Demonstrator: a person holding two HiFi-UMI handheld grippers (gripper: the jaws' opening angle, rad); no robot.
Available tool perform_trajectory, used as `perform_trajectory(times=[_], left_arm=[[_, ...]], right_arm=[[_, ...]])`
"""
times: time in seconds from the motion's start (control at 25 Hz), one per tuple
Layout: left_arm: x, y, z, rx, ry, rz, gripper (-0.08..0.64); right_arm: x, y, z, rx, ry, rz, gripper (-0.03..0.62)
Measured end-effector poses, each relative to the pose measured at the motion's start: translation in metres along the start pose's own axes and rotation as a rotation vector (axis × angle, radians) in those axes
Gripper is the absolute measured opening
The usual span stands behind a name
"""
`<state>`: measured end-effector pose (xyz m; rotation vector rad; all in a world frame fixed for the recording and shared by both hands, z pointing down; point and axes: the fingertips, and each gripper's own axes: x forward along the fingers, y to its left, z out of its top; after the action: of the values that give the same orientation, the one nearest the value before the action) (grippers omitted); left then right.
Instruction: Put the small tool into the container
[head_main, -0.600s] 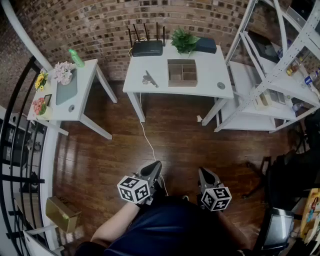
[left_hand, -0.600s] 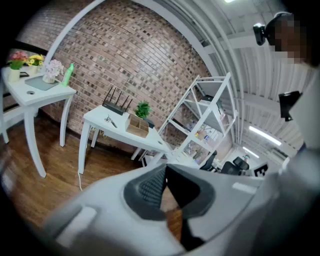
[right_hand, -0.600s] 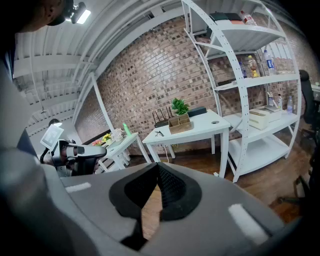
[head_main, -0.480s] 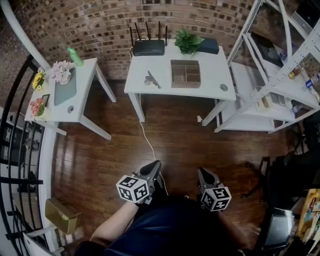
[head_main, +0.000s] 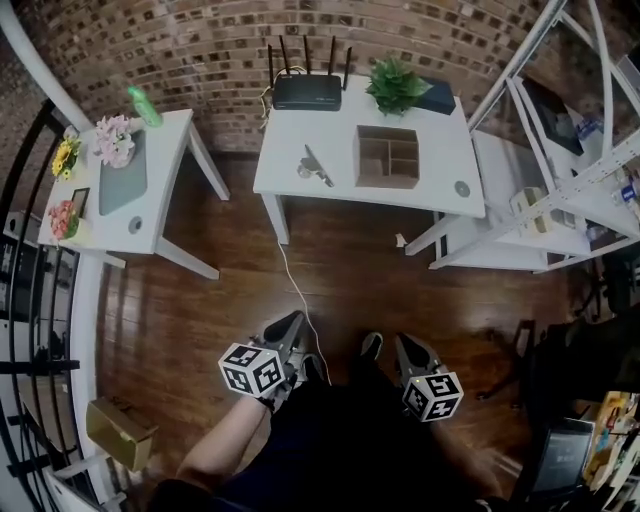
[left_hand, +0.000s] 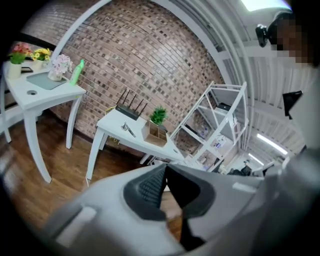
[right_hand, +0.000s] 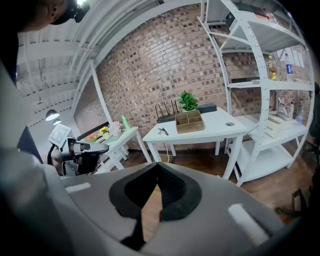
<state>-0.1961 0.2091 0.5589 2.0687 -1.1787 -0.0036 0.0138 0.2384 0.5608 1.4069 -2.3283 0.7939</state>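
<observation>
I'm holding both claws low over the wood floor (head_main: 200, 300), well back from the white table (head_main: 440, 150). My left claw (head_main: 288, 322) is sitting fully closed and holding nothing, and the left gripper view is showing its pads meeting at the tips. My right claw (head_main: 404, 345) is also sitting closed and empty, its tips touching in the right gripper view.

The small tool (head_main: 317, 166) is lying flat on the table's left half, toward the front edge, with neither claw gripping it. The container (head_main: 387, 157) — a brown open box with dividers — is standing on the table just right of the tool, apart from it.

A black router (head_main: 307, 92) with upright antennas is sitting at the table's back edge, behind the tool. A green plant (head_main: 397, 82) is standing at the back edge behind the container. A dark flat box (head_main: 437, 97) is lying on the plant's right — touching it or just beside it, I can't tell which. A white cable (head_main: 293, 280) is trailing from under the table across the floor toward my left claw.

A side table (head_main: 165, 170) with flowers (head_main: 113, 140) and a green bottle (head_main: 143, 105) is standing left of the white table. A white shelf rack (head_main: 560, 190) is standing right of it.
</observation>
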Motion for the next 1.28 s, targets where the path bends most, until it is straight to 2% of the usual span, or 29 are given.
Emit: perform_trajectory(times=[0.24, 0.4, 0.52, 0.72, 0.76, 1.0, 1.08, 1.16, 1.28], left_arm=[[0.044, 0.007, 0.036, 0.019, -0.024, 0.037, 0.003], [0.081, 0.003, 0.062, 0.025, -0.047, 0.095, 0.005], [0.117, -0.008, 0.082, 0.042, -0.058, 0.114, 0.005], [0.17, -0.019, 0.108, 0.043, -0.064, 0.151, 0.005], [0.177, -0.017, 0.113, 0.038, -0.059, 0.161, 0.025], [0.207, 0.038, 0.138, -0.019, -0.026, 0.259, 0.061], [0.219, 0.061, 0.15, -0.059, -0.024, 0.255, 0.056], [0.232, 0.089, 0.161, -0.099, -0.024, 0.248, 0.02], [0.254, 0.14, 0.17, -0.196, -0.006, 0.252, 0.04]], right_arm=[[0.041, -0.028, 0.032, 0.009, -0.018, 0.059, 0.011], [0.064, -0.061, 0.081, 0.044, -0.08, 0.125, 0.011], [0.077, -0.094, 0.11, 0.029, -0.119, 0.145, 0.011], [0.089, -0.141, 0.141, 0.059, -0.131, 0.155, 0.011], [0.092, -0.148, 0.145, 0.063, -0.129, 0.157, 0.011], [0.111, -0.17, 0.152, 0.103, -0.103, 0.147, 0.011], [0.122, -0.175, 0.156, 0.105, -0.098, 0.13, 0.011], [0.132, -0.177, 0.162, 0.102, -0.094, 0.108, 0.011], [0.14, -0.179, 0.18, 0.081, -0.099, 0.052, 0.011]])
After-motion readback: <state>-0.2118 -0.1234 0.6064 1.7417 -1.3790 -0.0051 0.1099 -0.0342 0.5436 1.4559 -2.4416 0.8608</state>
